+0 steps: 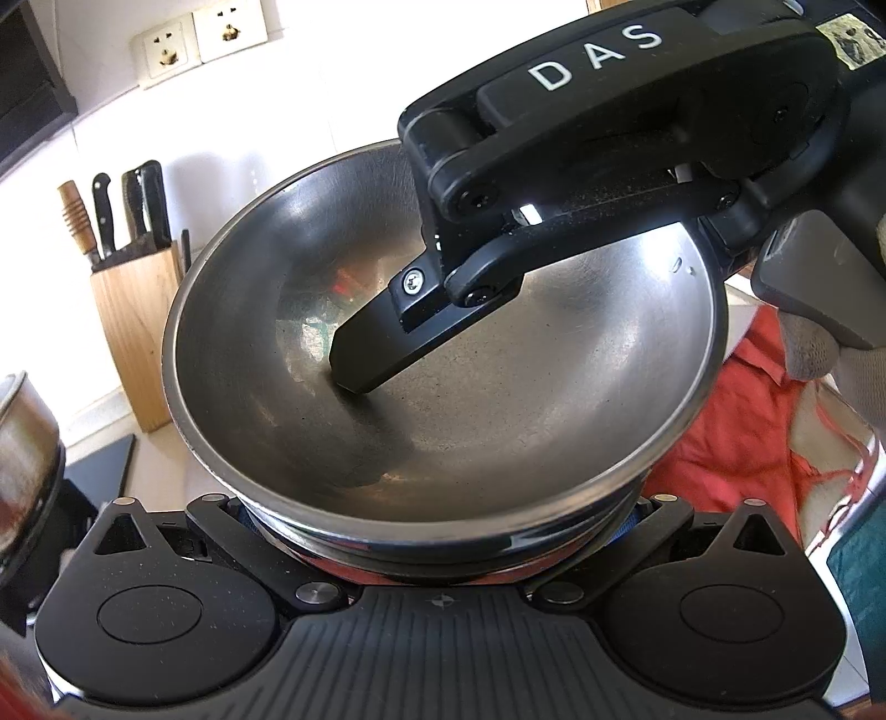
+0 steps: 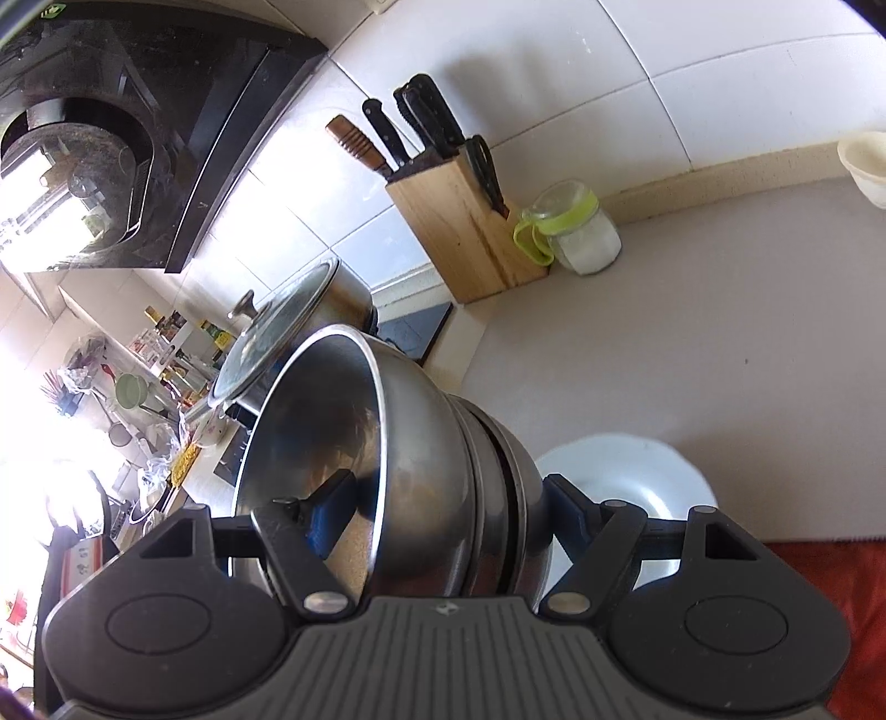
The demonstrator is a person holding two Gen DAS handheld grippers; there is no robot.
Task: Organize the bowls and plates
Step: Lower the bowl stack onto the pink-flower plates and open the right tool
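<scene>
Gripping nested steel bowls [image 2: 421, 476] — both tongs [image 2: 443, 498] clamped

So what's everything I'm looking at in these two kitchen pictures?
nested stainless steel bowls: a stack, count unclear, silver, tilted, held in the air
white ceramic plate: one, on the pale counter
wooden knife block: one, tan, black handles, by the tiled wall
glass jar with a green clasp: one, beside the block
steel pot with a glass lid: one, on the stove
wall sockets: two, white
right gripper: black, clamping the stack, one finger inside
left gripper: black, at the stack's base
gloved hand: grey-white
</scene>
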